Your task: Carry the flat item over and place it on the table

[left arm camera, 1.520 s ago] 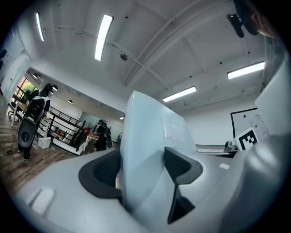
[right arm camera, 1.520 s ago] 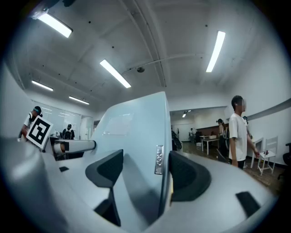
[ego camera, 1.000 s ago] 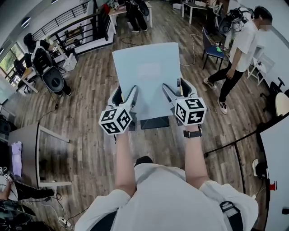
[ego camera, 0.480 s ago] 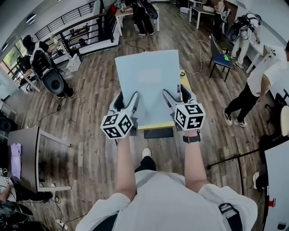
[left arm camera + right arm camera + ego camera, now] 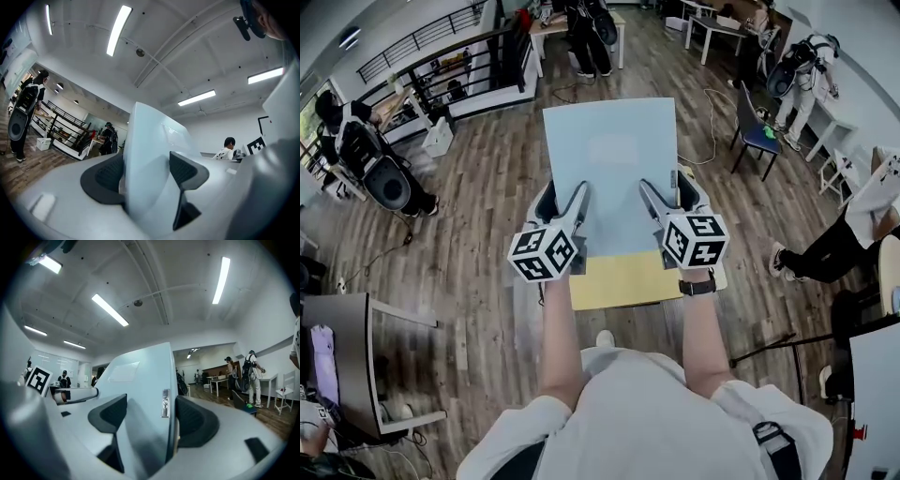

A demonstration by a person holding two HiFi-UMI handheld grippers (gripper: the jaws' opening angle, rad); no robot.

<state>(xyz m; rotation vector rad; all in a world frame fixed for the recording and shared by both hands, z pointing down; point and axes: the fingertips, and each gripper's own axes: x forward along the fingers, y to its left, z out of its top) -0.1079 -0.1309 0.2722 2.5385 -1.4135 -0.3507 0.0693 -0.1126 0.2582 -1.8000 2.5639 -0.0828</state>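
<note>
Grippers: left gripper (image 5: pixel 562 199) and right gripper (image 5: pixel 667 190) both clamped on the near edge of the pale blue panel (image 5: pixel 609 155).
Panel: held flat above a yellow surface (image 5: pixel 619 281).
Progress: in carry; setting down on the table not yet done.

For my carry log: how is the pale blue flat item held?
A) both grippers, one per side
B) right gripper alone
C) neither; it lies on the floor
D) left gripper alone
A: the left gripper and right gripper each have jaws shut on one side edge of the flat item.
</note>
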